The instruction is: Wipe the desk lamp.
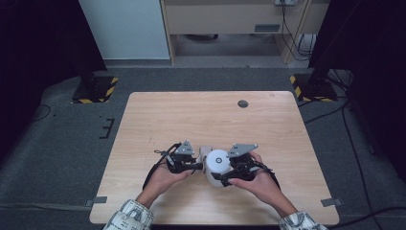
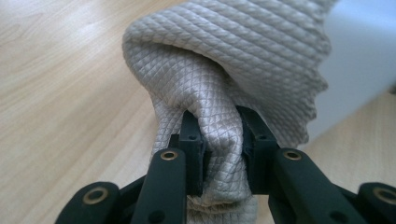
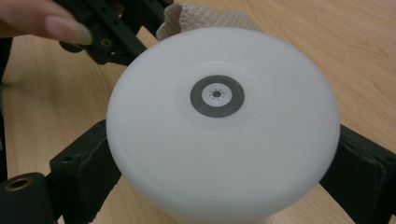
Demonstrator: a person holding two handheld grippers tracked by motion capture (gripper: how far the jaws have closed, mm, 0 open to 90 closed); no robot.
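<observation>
- Wooden table (image 1: 191,115) in the high view; a small dark round disc (image 1: 243,103) sat near its far edge, well beyond the work.
- White round-based container (image 1: 218,163) lay tipped on its side near the table's near edge, its flat circular base turned up toward the camera — a grey ring mark (image 3: 217,95) at the base's centre.
- Right gripper (image 1: 238,168) sat just right of the container; in the right gripper view its two black padded jaws stood wide apart, one pressed on each side of the white body, so it was clamped on the container.
- Beige quilted cloth (image 2: 224,70) was bunched against the container's left side, touching it.
- Left gripper (image 1: 194,165) lay just left of the container; in the left gripper view its jaws were nearly together, pinching a gathered fold of the cloth between the pads (image 2: 192,149).
- Left hand (image 1: 165,177) and right hand (image 1: 261,184) came in from the table's near edge, each wrapped round its gripper.
- One fingertip (image 3: 65,28) of the left hand showed beyond the container in the right gripper view.
</observation>
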